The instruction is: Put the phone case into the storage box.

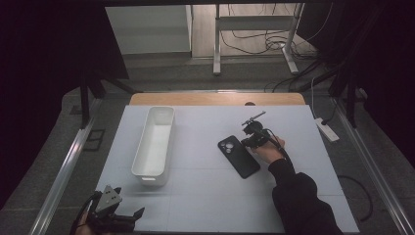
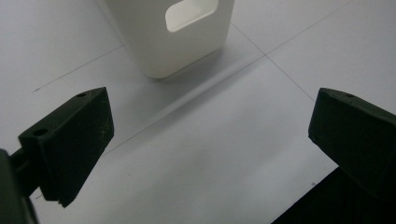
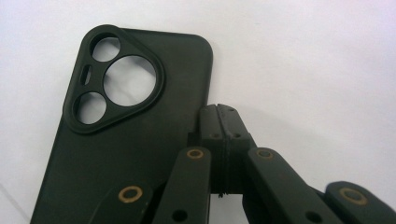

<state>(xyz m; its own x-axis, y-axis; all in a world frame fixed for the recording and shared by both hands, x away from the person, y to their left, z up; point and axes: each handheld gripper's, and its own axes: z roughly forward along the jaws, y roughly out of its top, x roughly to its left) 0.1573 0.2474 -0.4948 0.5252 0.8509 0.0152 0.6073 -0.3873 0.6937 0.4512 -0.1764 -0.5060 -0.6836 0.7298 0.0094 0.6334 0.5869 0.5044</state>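
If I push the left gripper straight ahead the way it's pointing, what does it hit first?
Probably the near end wall of the white bin, the end with the handle cutout. The left gripper is open, with bare table ahead of its fingers; depth is hard to judge.

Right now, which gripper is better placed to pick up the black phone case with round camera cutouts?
The right gripper: its shut jaws sit at the black phone case's edge. The left gripper hangs open at the table's near edge, facing the white plastic bin.

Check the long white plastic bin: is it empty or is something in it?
Empty. In the high view the long white plastic bin shows only a bare white floor; the black phone case lies outside, on the table.
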